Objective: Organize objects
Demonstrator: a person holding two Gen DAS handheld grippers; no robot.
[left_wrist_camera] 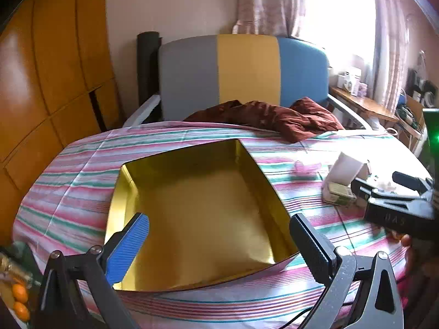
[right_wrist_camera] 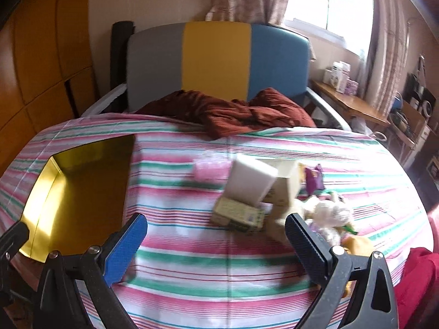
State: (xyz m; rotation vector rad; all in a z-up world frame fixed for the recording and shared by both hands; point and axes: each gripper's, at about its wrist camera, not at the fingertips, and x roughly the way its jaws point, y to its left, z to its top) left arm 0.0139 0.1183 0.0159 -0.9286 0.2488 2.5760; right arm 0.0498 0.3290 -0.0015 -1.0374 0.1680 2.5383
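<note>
Left gripper (left_wrist_camera: 219, 233): jaws spread wide, holding nothing — low in frame over the gold tray.
Right gripper (right_wrist_camera: 216, 231): jaws wide apart, nothing between them.
Gold tray (left_wrist_camera: 197, 213): empty, frame centre, on striped sheet (left_wrist_camera: 68, 192).
Boxes (right_wrist_camera: 252, 189): piled right of centre, beside plush toy (right_wrist_camera: 329, 213).
Brown cloth (right_wrist_camera: 233, 115): upper centre.

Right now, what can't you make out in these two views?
- Pile of objects, right wrist view: motion blur; box labels unreadable, the items behind the white box are unclear.
- Same pile, left wrist view: the right hand-held gripper covers part.
- Gold tray, right wrist view: near corner behind the blue finger.
- Shelf items: too small.
</note>
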